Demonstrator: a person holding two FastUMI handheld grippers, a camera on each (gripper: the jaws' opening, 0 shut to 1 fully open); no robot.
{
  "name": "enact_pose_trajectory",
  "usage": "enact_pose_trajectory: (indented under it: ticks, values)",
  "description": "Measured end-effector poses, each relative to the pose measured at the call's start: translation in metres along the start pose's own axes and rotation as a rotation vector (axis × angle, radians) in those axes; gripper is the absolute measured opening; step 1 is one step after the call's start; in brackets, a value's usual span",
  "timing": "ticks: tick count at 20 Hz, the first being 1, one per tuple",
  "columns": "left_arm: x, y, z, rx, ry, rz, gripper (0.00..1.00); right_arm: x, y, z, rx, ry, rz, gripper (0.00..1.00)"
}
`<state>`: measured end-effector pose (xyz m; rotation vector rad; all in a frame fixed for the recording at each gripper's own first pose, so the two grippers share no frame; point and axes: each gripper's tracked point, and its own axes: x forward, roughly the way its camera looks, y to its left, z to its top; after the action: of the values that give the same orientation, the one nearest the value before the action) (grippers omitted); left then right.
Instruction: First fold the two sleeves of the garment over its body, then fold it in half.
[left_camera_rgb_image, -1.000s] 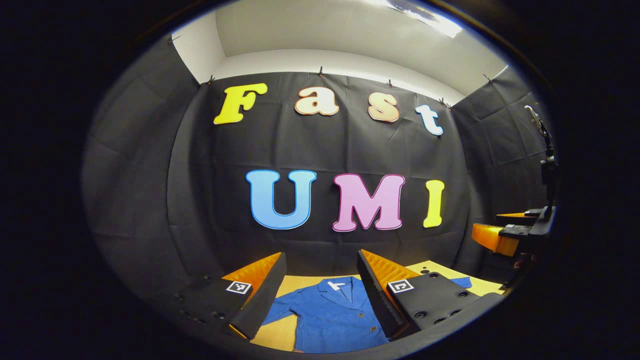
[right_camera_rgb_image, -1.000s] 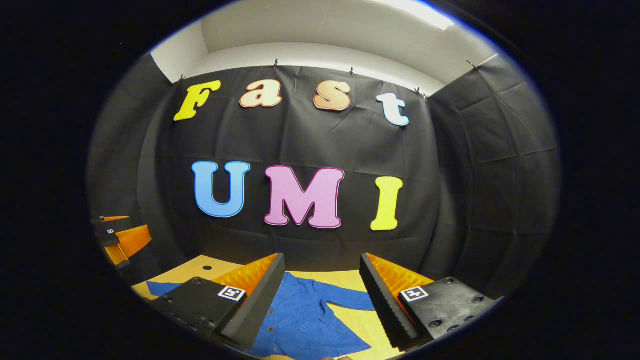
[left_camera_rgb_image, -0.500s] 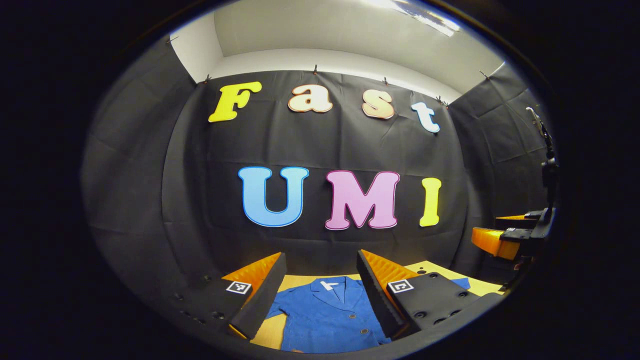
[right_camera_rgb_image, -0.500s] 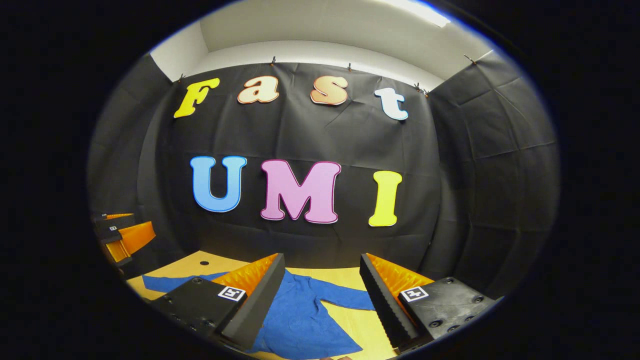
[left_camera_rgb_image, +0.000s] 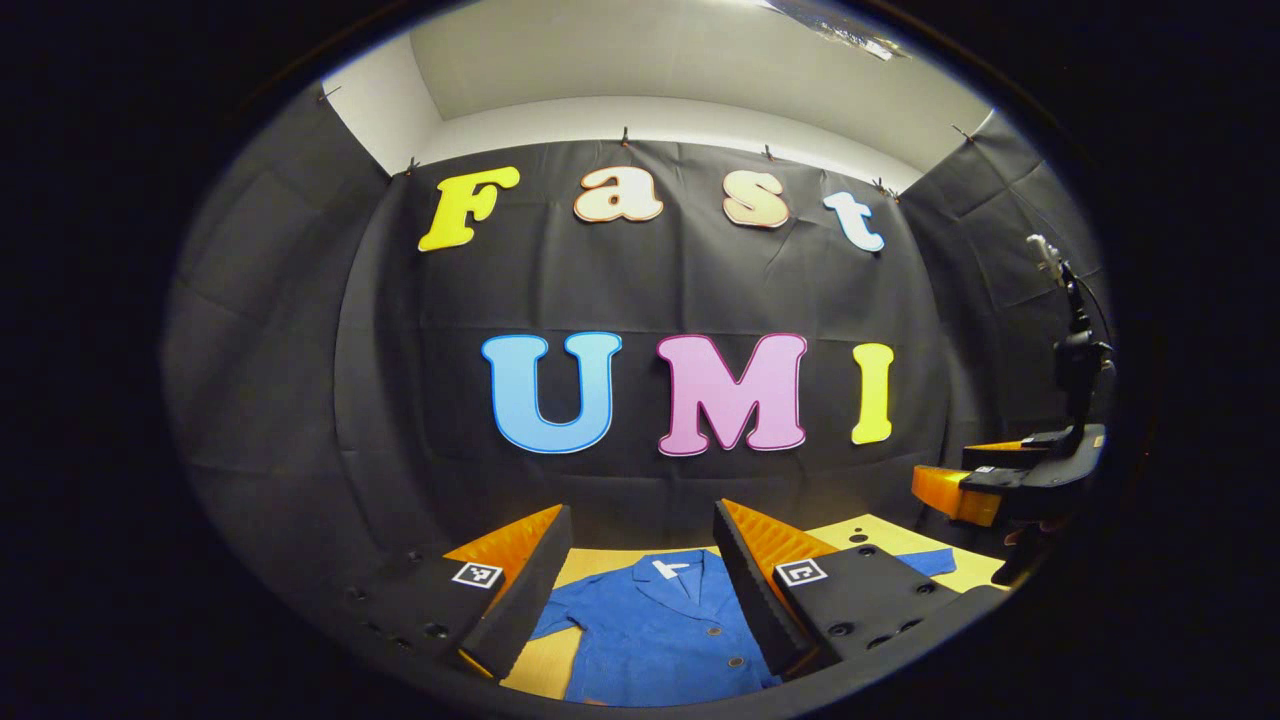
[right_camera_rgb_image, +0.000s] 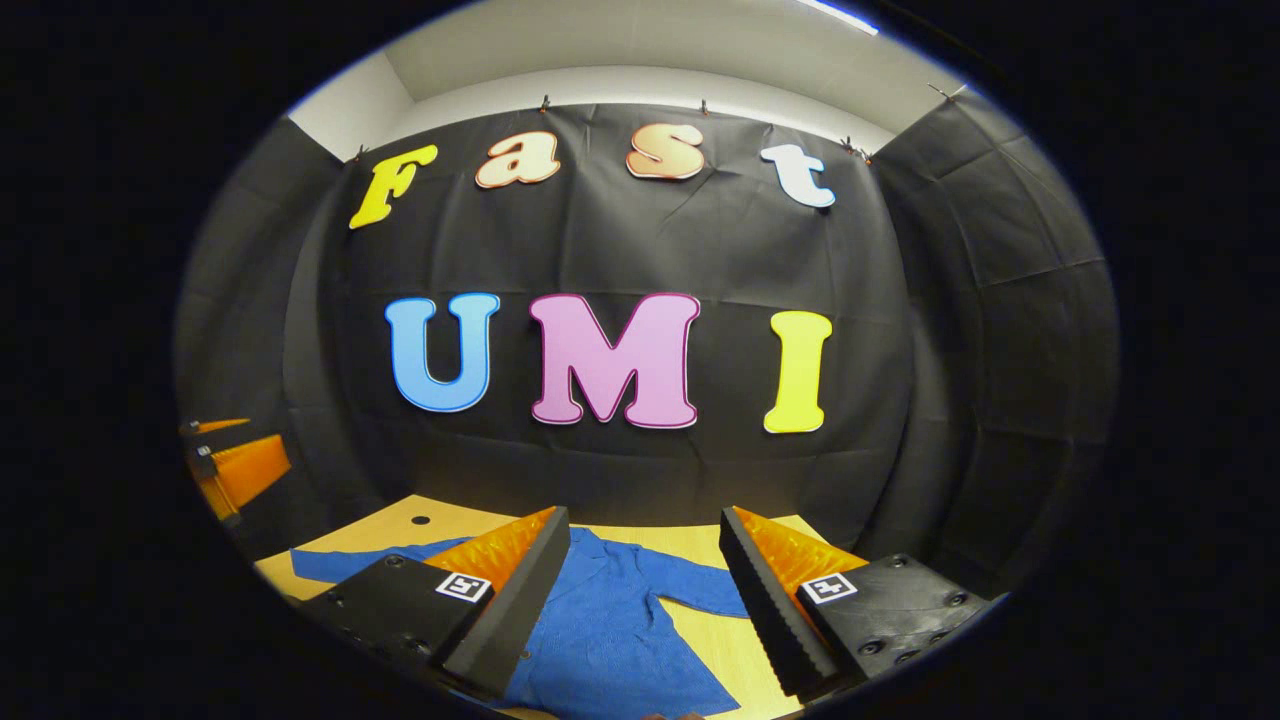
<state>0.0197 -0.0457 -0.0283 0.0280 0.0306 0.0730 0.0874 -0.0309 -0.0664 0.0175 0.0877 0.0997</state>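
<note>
A blue button-up garment (left_camera_rgb_image: 660, 635) lies flat on the wooden table (left_camera_rgb_image: 590, 570), collar toward the far wall, both sleeves spread out sideways. My left gripper (left_camera_rgb_image: 640, 585) hovers open above its collar and chest, holding nothing. In the right gripper view the same garment (right_camera_rgb_image: 620, 640) shows its right sleeve (right_camera_rgb_image: 700, 595) stretched out, and my right gripper (right_camera_rgb_image: 645, 590) hangs open over that side, empty. The right gripper (left_camera_rgb_image: 985, 485) also shows far right in the left gripper view. At the left edge of the right gripper view the left gripper (right_camera_rgb_image: 235, 470) is seen.
The black cloth wall stands close behind the table's far edge (right_camera_rgb_image: 640, 525). A small dark hole (right_camera_rgb_image: 420, 520) marks the tabletop at the far left. A dark stand (left_camera_rgb_image: 1075, 360) rises at the right, above the right gripper.
Both views have tipped down slightly, showing more table. The right gripper has swung a little left and lower in the left gripper view. The garment has not moved.
</note>
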Motion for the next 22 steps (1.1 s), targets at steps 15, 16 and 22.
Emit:
enact_pose_trajectory:
  ticks: [15, 16, 22]
  values:
    - [0.031, 0.007, -0.019, 0.075, 0.1, 0.104, 0.81, 0.085, -0.264, -0.25, 0.198, 0.675, -0.443, 0.98]
    - [0.035, 0.002, -0.019, 0.072, 0.105, 0.091, 0.82, 0.083, -0.285, -0.264, 0.207, 0.705, -0.491, 0.98]
    - [0.051, -0.037, -0.016, 0.087, 0.125, 0.003, 0.82, 0.091, -0.336, -0.34, 0.233, 0.874, -0.569, 0.99]
